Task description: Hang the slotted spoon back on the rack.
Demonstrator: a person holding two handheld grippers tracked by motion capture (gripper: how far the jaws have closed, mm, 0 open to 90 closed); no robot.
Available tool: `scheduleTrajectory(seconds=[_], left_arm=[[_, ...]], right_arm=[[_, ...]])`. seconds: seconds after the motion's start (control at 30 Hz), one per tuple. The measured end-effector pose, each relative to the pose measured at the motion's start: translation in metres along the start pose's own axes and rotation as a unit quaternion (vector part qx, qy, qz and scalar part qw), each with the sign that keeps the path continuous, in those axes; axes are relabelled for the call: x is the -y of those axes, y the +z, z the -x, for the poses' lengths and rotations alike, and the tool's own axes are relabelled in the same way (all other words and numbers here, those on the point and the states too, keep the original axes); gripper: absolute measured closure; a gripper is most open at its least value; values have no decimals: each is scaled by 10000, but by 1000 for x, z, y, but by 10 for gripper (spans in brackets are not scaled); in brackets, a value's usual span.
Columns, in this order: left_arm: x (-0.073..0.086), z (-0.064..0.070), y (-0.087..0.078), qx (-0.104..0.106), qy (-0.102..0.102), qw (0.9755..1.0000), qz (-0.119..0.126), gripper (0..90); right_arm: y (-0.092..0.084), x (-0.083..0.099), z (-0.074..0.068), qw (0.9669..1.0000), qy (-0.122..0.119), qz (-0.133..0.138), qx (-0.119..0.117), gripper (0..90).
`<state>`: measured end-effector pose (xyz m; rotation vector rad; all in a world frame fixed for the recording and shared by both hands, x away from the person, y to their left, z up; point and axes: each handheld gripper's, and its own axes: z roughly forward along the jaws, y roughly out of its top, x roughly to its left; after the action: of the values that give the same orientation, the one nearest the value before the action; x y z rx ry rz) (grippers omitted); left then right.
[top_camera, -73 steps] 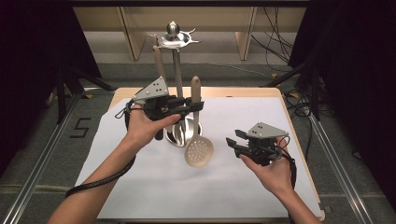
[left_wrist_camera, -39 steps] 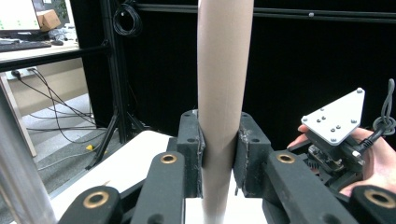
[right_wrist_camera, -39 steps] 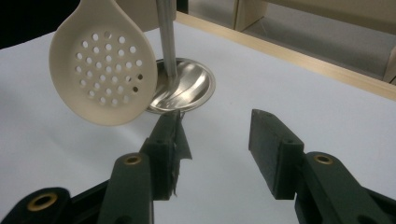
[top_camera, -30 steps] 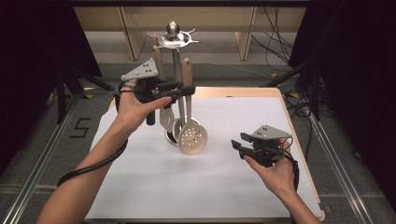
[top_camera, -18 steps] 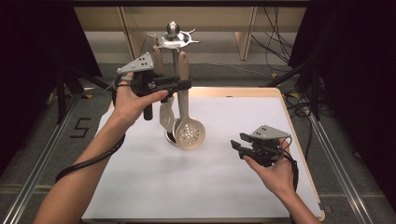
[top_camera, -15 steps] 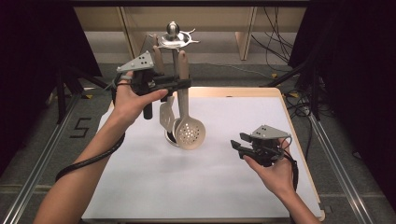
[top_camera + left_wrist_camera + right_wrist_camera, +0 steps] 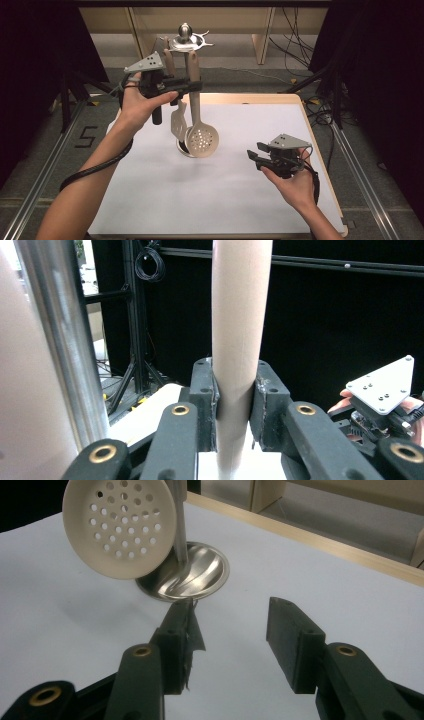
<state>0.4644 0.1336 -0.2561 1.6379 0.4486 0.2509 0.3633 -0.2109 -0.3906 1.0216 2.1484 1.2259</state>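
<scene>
The skimmer (image 7: 199,134) is a beige utensil with a long, smooth, round handle and a round, shallow head pierced with many small holes; it hangs upright over the white table sheet (image 7: 200,200), with its head low beside the polished dish-shaped base (image 7: 200,577) of the utensil stand (image 7: 185,42) and its handle top near the stand's hook ring. The left gripper (image 7: 192,86) pinches the handle high up, pads pressed on both sides of it, as the left gripper view shows closely. The right gripper (image 7: 253,156) rests in the person's right hand (image 7: 295,182) near the sheet's right edge, well apart from the stand, with its jaws spread and nothing between them.

Counted: one stand, two utensils on or at it (the skimmer and a beige slotted turner (image 7: 178,122) behind it), two grippers.

The skimmer's head partly covers the base, the turner's handle is mostly hidden by the left gripper, and in the left gripper view the handle is cut off at top and bottom.
</scene>
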Motion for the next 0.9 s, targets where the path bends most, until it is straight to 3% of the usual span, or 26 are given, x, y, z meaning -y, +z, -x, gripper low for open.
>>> scheduleTrajectory(seconds=[0.07, 0.13, 0.3, 0.5, 0.63, 0.9], left_arm=[[1, -1, 0, -2, -14, 10000, 5, 744], [2, -2, 0, -13, -29, 10000, -4, 744], [2, -4, 0, -2, -49, 10000, 11, 743], [4, -6, 0, -6, -162, 9998, 71, 740], [7, -8, -1, -55, -287, 9995, 133, 738], [12, -9, -1, -193, -459, 9984, 259, 723]], right_arm=[[0, 1, -2, 9999, 149, -52, -39, 548], [-1, 0, -2, 9998, 147, -112, -53, 548], [1, 1, -2, 9998, 164, 27, -66, 548], [-1, 1, -2, 9997, 191, -124, -69, 548], [0, 2, 0, 9999, 61, -96, -60, 548], [1, 2, 0, 10000, 27, -6, 6, 548]])
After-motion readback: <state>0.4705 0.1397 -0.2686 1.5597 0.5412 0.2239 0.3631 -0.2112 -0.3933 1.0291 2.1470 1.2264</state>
